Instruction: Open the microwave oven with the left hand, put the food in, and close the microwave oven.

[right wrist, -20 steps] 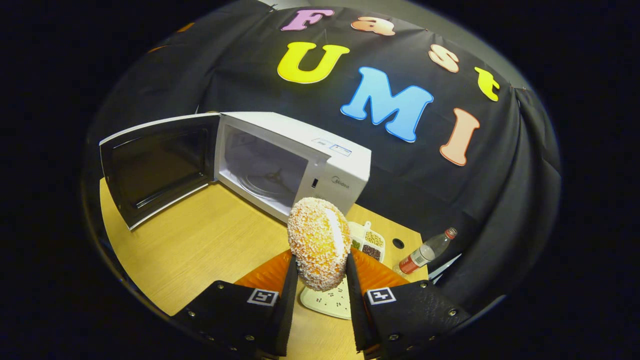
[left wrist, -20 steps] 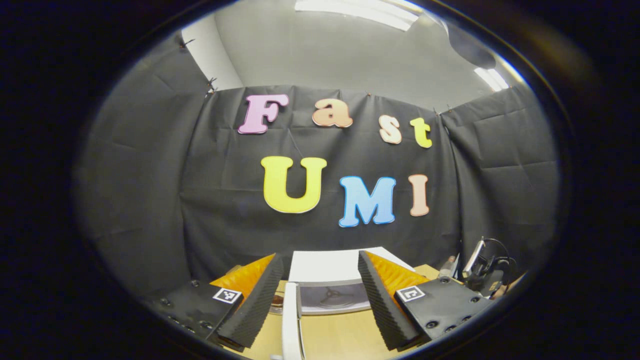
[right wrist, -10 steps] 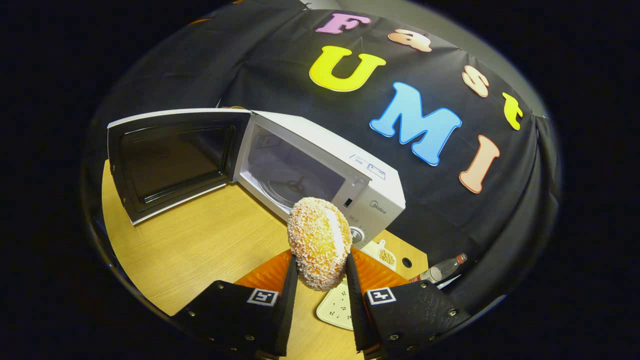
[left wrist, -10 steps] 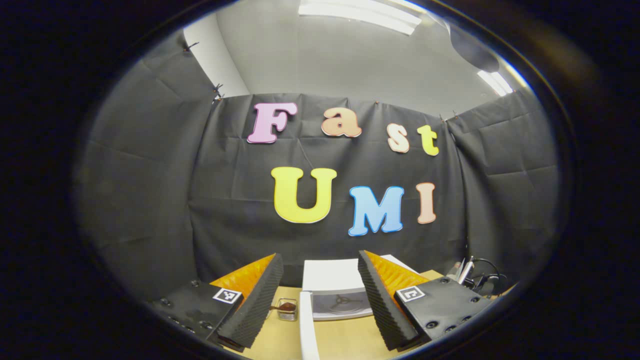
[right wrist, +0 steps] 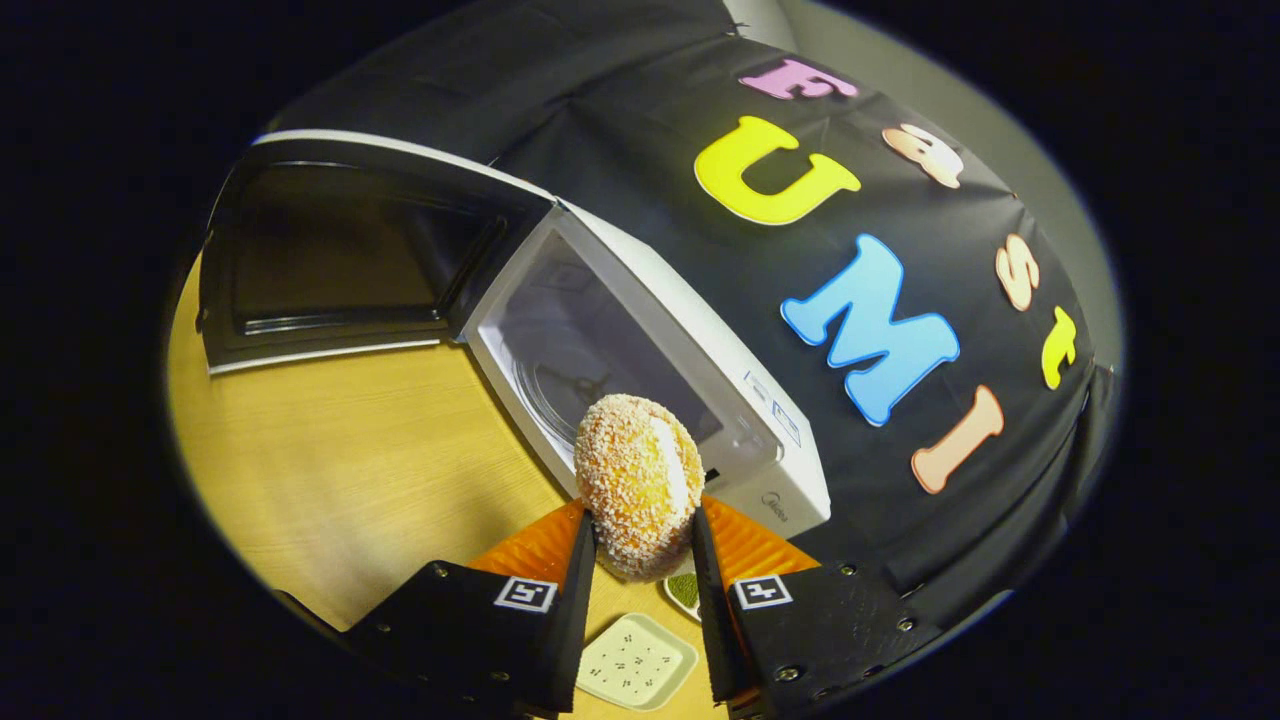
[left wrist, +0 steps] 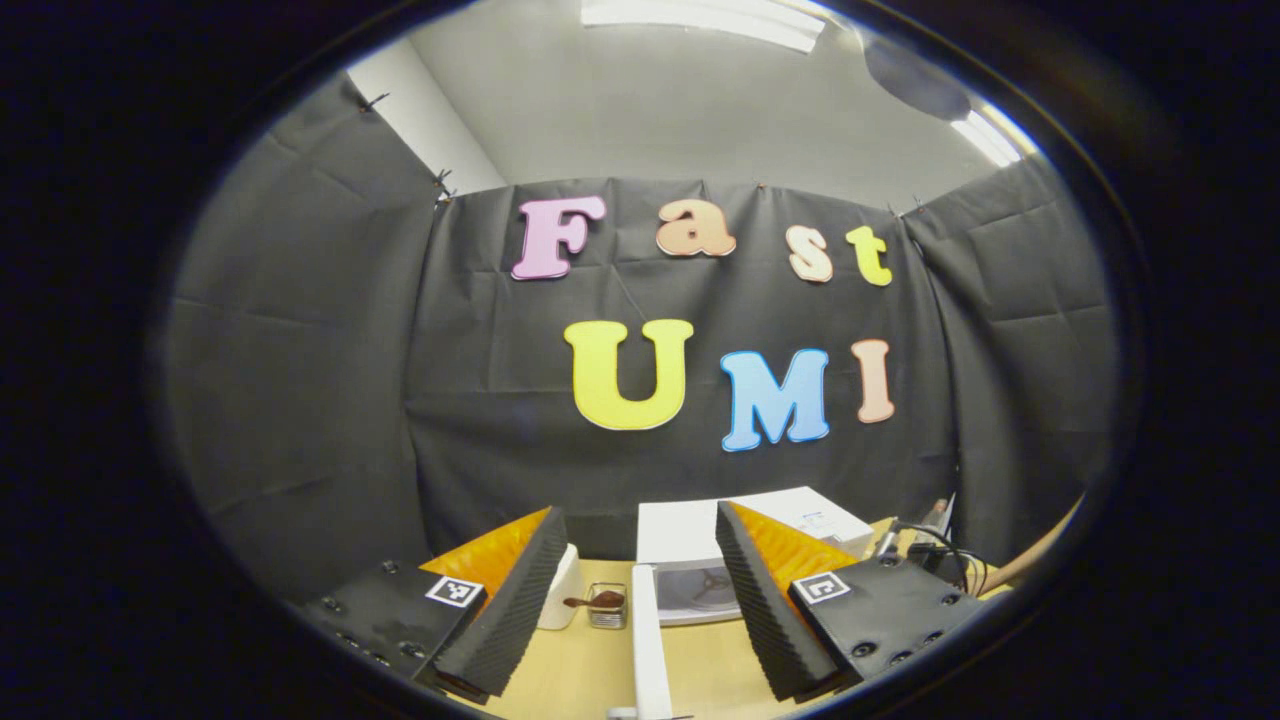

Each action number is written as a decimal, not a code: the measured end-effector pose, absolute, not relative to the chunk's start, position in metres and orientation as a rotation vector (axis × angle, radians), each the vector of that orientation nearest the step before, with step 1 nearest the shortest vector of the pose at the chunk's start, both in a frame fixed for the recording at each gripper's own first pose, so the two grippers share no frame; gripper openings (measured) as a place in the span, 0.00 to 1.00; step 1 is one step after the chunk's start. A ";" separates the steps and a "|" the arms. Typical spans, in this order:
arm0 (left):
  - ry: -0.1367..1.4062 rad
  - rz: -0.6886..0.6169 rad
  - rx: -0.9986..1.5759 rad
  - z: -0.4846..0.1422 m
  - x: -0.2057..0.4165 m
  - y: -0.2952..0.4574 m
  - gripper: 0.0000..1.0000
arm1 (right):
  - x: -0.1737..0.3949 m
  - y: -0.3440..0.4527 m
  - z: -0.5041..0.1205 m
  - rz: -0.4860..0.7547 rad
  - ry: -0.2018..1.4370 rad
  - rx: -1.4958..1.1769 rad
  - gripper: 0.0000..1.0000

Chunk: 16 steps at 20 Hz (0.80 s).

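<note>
Left gripper view: one left gripper, fingers spread wide, holding nothing. Ahead of it, one microwave with its door swung open, edge-on between the fingers. One small glass jar with brown contents and one white cup, both just beside the left finger.

Right gripper view: one right gripper pinching one crumb-coated bun between both fingers. Just ahead, the microwave cavity, with a turntable inside. One small tray on the table below the fingers.

The left gripper view looks level from farther back, the right gripper view steeply down from near; both share the microwave oven.
</note>
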<state>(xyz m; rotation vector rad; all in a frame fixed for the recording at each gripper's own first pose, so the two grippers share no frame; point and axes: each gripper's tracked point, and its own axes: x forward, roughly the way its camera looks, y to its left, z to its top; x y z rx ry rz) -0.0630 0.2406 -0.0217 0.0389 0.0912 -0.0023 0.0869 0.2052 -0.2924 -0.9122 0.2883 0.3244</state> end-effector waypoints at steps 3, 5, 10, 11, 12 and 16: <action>0.106 0.028 0.030 -0.028 -0.067 0.247 0.95 | 0.107 0.217 -0.302 0.337 0.255 -1.004 0.50; 0.117 0.054 0.027 -0.030 -0.071 0.253 0.95 | 0.121 0.224 -0.312 0.342 0.244 -1.045 0.50; 0.161 0.108 0.023 -0.043 -0.083 0.268 0.95 | 0.153 0.237 -0.332 0.357 0.225 -1.128 0.50; 0.165 0.115 0.019 -0.045 -0.083 0.269 0.95 | 0.161 0.241 -0.334 0.359 0.210 -1.148 0.50; 0.169 0.123 0.015 -0.046 -0.086 0.271 0.95 | 0.170 0.244 -0.335 0.355 0.194 -1.173 0.50; 0.198 0.154 0.022 -0.053 -0.096 0.276 0.95 | 0.206 0.258 -0.348 0.352 0.179 -1.231 0.50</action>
